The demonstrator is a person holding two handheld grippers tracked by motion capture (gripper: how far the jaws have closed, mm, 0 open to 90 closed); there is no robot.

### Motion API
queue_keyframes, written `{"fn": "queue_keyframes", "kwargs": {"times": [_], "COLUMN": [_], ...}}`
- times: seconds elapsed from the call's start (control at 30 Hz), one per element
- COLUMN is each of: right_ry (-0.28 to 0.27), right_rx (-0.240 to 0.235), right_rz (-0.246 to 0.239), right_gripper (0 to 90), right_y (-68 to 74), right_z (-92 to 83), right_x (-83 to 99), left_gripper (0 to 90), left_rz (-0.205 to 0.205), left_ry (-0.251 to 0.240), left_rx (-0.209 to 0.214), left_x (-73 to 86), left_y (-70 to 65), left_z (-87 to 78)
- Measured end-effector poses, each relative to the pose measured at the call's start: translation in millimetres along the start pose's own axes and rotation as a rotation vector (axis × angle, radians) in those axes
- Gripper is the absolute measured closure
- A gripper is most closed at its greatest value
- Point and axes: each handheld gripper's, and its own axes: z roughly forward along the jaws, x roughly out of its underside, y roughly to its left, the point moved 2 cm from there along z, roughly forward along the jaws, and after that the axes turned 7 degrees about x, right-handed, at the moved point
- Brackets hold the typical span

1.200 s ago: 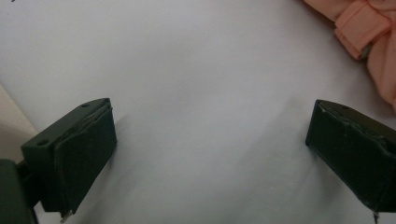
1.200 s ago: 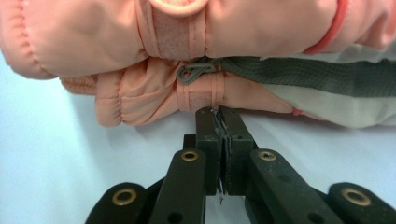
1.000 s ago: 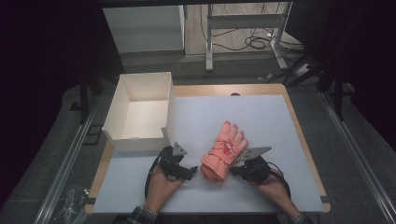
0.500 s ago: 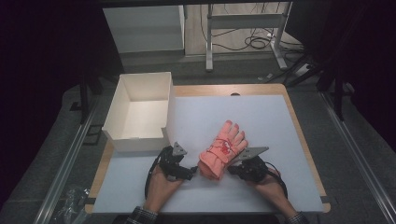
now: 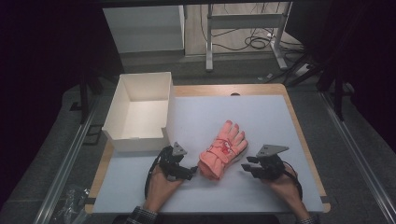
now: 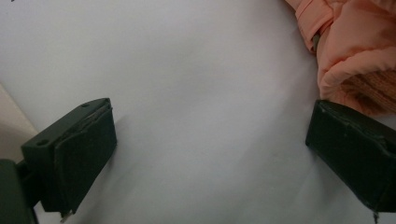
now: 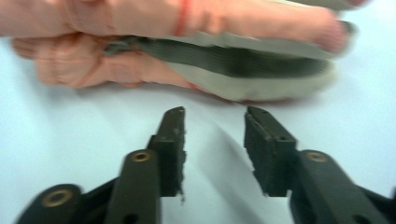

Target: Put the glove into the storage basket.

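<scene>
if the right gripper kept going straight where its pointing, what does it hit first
Most likely the pink glove. It lies straight across the view ahead of the right gripper, whose open jaws aim at its side with bare table between. In the high view the gripper points toward the glove.

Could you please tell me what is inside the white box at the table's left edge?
The white box looks empty in the high view: its bare floor and inner walls show, with nothing lying in it. The strip of floor just behind its near wall is hidden.
</scene>
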Motion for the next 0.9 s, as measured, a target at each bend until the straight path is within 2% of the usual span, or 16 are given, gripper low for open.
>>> {"fn": "queue_keyframes", "kwargs": {"times": [0.27,0.43,0.5,0.63,0.7,0.8,0.9], "right_ry": [0.018,0.027,0.027,0.032,0.036,0.036,0.036], "right_rx": [0.134,0.195,0.191,0.218,0.210,0.213,0.218], "right_rz": [0.034,0.082,0.117,0.114,0.130,0.127,0.129], "right_gripper": [32.3,24.4,23.9,21.4,20.0,19.5,18.3], "right_y": [-25.5,-41.6,-45.0,-44.6,-47.0,-46.5,-46.4], "right_z": [-6.3,-2.8,-3.2,-2.2,-1.6,-1.5,-1.3], "right_x": [11.9,24.1,24.6,25.0,25.5,25.7,26.0], "left_gripper": [2.1,2.2,2.2,3.0,4.7,5.7,5.8], "left_rz": [-0.008,-0.019,-0.029,-0.055,-0.046,-0.055,-0.036], "left_ry": [-0.006,-0.014,-0.018,-0.039,-0.032,-0.026,-0.011], "left_rx": [0.004,0.013,0.024,0.050,0.055,0.075,0.066], "left_x": [-0.1,-0.1,-0.1,0.4,0.6,-0.4,-2.0], "left_y": [0.0,0.7,2.0,5.1,6.8,8.9,10.4], "left_z": [0.2,-0.1,-1.0,-2.8,-4.6,-6.7,-10.5]}}
